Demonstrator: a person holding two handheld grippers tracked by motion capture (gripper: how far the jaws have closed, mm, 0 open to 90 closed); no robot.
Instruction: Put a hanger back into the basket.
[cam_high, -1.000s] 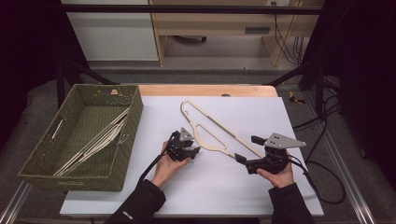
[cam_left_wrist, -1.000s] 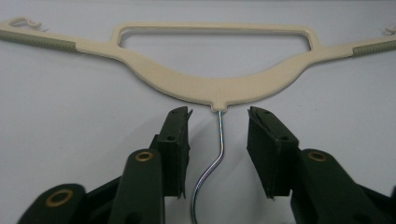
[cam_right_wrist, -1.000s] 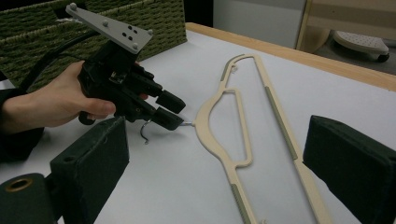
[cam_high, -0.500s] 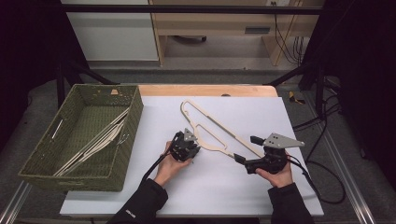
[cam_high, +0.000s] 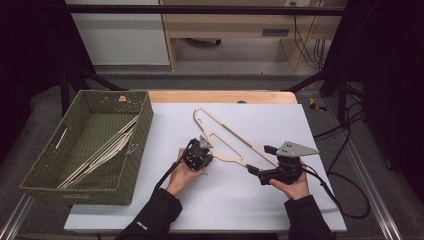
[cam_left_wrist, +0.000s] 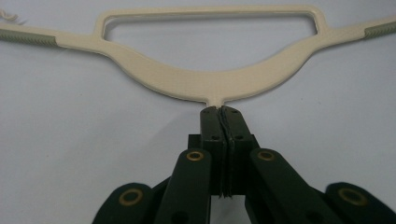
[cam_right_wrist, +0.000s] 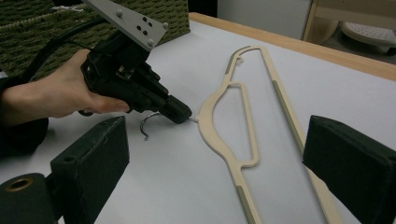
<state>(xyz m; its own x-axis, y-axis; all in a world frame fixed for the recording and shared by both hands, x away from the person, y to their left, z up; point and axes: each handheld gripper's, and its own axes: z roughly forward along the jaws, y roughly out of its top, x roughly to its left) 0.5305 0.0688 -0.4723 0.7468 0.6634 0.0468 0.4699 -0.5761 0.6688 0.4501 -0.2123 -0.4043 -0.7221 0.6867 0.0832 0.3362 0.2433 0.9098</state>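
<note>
Left fingers (cam_left_wrist: 220, 122): my left gripper (cam_high: 199, 154) has just closed them on the neck of the hanger (cam_high: 226, 138).
Right gripper (cam_high: 256, 173): spread wide.
Hanger: flat mid-table, well clear of every edge.
Basket (cam_high: 142, 131): left edge.
Room: bare table (cam_high: 235, 210) near me.
Writing: none legible.

- The cream plastic hanger (cam_high: 230, 140) lay flat on the white surface (cam_high: 250, 210), running diagonally from upper left to lower right.
- Grey ribbed grip strips marked its shoulders, and a long cut-out opened its body.
- Its thin metal hook (cam_right_wrist: 148, 122) curled on the surface, its neck pinched in the left hand-held gripper (cam_left_wrist: 220, 112).
</note>
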